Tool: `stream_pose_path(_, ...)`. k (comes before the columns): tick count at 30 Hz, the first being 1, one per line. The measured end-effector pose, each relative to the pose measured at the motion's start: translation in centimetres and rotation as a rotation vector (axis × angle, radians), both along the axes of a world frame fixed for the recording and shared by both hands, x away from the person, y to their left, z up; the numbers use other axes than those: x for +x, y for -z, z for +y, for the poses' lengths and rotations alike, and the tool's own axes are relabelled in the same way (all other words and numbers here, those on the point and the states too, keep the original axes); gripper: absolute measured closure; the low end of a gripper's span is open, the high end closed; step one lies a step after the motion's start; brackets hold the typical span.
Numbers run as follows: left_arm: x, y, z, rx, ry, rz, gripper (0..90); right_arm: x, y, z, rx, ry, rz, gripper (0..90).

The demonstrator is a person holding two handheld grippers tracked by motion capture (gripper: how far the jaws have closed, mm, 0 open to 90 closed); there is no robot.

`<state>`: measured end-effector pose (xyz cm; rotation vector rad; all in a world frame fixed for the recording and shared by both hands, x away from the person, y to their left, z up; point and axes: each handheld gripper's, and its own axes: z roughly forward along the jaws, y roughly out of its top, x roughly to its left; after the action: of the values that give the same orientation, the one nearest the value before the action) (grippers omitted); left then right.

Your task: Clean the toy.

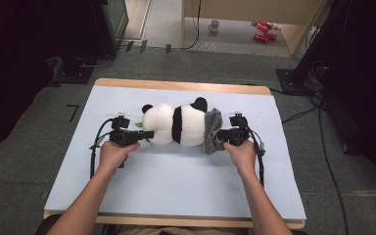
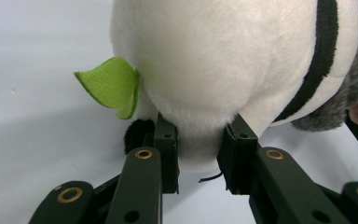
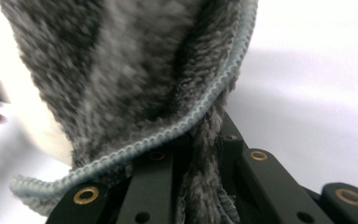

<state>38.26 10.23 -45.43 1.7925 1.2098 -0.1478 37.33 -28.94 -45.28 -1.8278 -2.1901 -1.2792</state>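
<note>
A white and black plush panda lies on its side across the light blue table mat. A green felt leaf sticks out near its lower end. My left gripper is shut on the panda's white lower end, the plush squeezed between the jaws. A fuzzy grey cloth with a pale blue stitched hem covers the panda's other end. My right gripper is shut on this grey cloth, a fold of it pinched between the jaws.
The mat lies on a wooden table whose edge shows at the back. Beyond it on the floor are a mug, red cans and cables. Dark equipment stands at both sides.
</note>
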Motion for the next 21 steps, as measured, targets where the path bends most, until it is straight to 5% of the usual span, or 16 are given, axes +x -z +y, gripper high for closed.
stream_pose_path(12,0.0,0.0,0.0,-0.006,0.002,0.007,71.7,0.4,0.5,-1.0,-0.074,0.015,0.056,80.3)
stream_pose_path(21,-0.3,-0.2,-0.3,0.031,0.013,-0.029,72.0,-0.3,-2.4,-2.3,-0.016,0.061,-0.069,80.4)
